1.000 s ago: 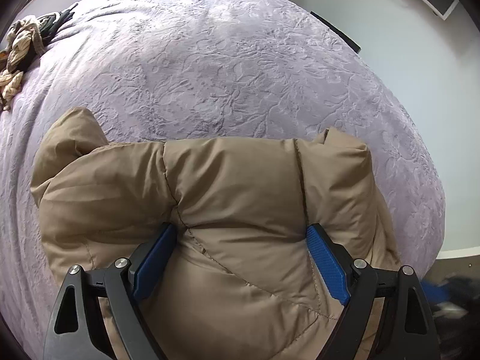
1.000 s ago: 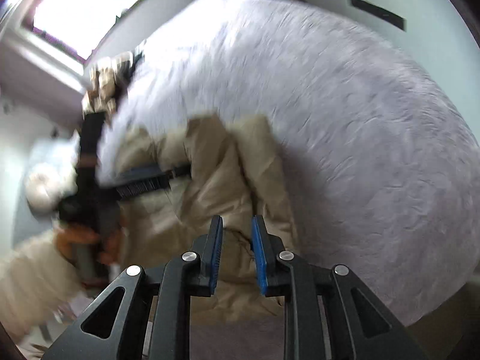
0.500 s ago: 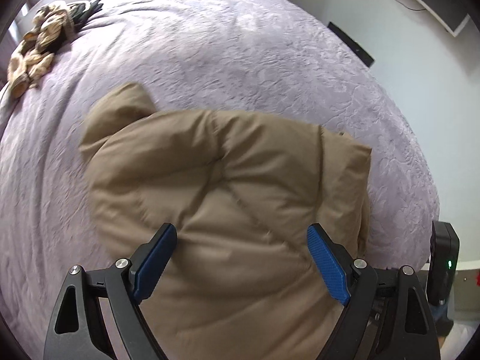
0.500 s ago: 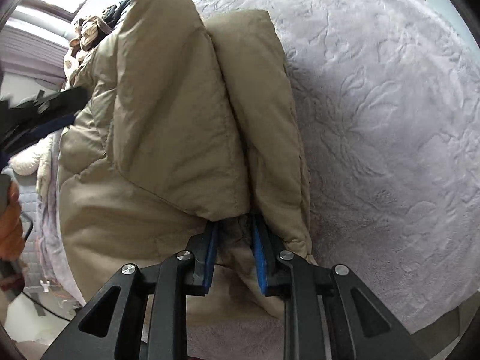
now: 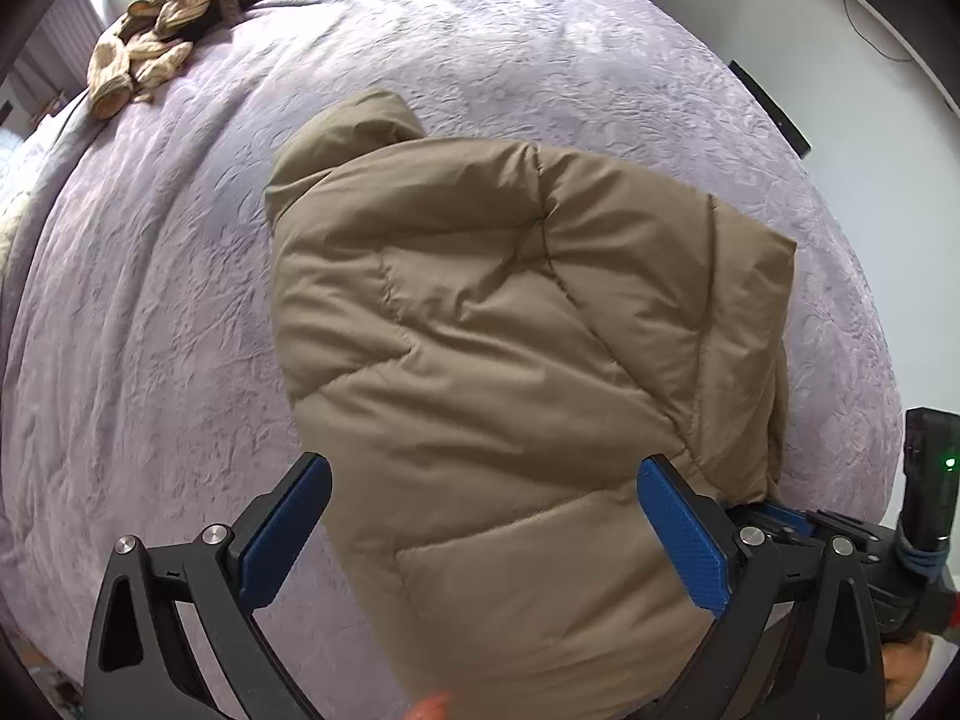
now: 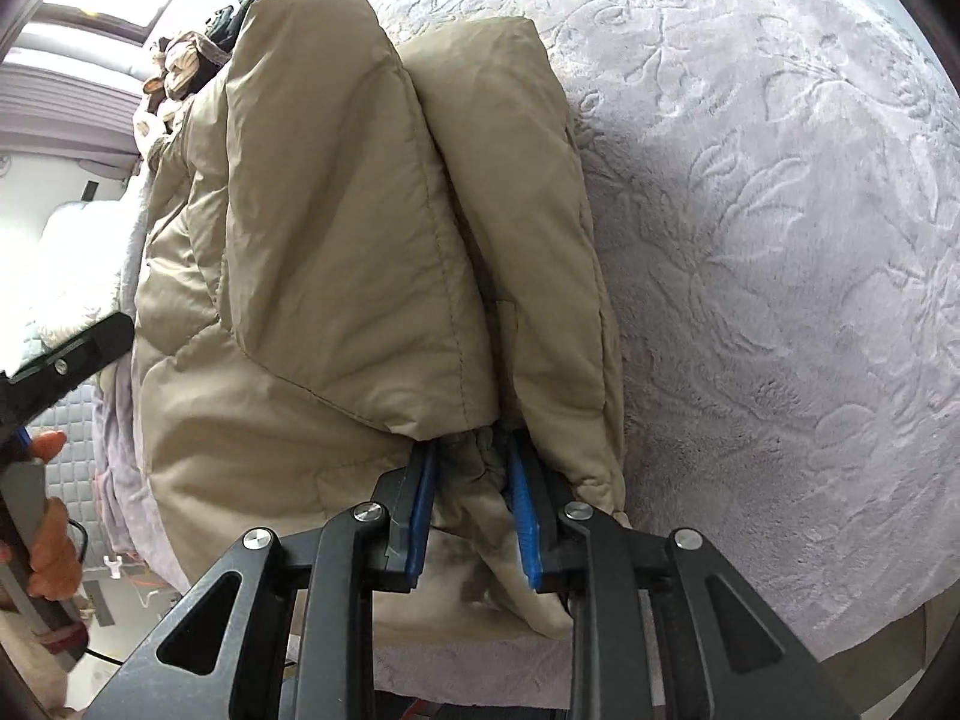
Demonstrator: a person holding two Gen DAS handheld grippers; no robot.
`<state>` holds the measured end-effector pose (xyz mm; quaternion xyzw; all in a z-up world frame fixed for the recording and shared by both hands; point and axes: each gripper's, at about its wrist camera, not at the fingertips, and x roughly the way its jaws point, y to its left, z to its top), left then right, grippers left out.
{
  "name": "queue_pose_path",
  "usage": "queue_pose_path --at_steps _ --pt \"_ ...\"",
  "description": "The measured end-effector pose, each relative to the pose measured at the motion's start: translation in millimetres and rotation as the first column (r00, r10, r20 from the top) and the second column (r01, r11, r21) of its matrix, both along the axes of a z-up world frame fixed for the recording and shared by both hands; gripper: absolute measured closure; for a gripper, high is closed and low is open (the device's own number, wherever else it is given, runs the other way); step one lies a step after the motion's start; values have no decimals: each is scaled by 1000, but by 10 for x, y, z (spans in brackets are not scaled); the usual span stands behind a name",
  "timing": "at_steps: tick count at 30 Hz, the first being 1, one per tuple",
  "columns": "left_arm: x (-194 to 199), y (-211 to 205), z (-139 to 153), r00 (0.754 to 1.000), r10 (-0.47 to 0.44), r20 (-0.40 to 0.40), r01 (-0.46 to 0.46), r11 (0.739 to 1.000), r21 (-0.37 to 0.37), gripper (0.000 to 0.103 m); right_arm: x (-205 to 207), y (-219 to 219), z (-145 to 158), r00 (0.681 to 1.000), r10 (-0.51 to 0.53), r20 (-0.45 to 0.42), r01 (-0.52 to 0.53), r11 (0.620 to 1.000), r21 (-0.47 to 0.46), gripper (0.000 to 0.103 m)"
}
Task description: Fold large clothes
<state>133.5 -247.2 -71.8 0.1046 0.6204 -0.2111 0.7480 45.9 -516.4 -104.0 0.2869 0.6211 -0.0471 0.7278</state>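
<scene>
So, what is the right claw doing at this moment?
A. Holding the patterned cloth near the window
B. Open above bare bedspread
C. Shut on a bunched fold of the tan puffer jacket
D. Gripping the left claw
C: in the right wrist view, the right claw pinches bunched fabric of the tan puffer jacket between its blue pads.

Puffer jacket [image 5: 528, 372]: tan quilted cloth, smooth, faint sheen. Bedspread [image 5: 150, 330] beneath the jacket: lilac plush, embossed floral relief, matt. Fingers [image 5: 684, 534]: matt black plastic, blue textured pads, metal rivets.
</scene>
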Motion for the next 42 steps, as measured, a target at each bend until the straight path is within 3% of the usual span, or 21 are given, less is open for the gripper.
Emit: queue_pose_path --at_steps 3,12,15,17,24,28,34,42 --pt "4 57 -45 1000 10 -18 -11 1000 -6 1 55 -55 73 1000 10 -3 -10 1000 5 72" --pt "52 170 -146 998 36 -59 -38 999 -33 1 238 -232 443 997 54 55 -54 999 -8 20" --pt "81 236 -172 997 43 -71 -47 997 -55 1 306 -292 498 995 65 72 -63 997 -38 13" --pt "108 308 -191 995 53 -90 -60 995 -80 1 351 -345 485 995 67 74 -64 997 -44 1" --pt "271 768 -334 974 77 -214 -133 956 -262 1 461 -495 318 995 65 73 -65 998 4 0" --pt "391 1004 -641 926 66 -371 -223 890 -398 1 560 -593 194 995 91 48 -94 993 71 0" --pt "478 1109 -975 894 45 -445 -285 823 -491 1 735 -645 -49 989 145 25 -147 982 116 0" --pt "543 1085 -1287 885 1 -465 -291 781 -553 1 1003 -685 -501 985 169 41 -174 939 296 0"
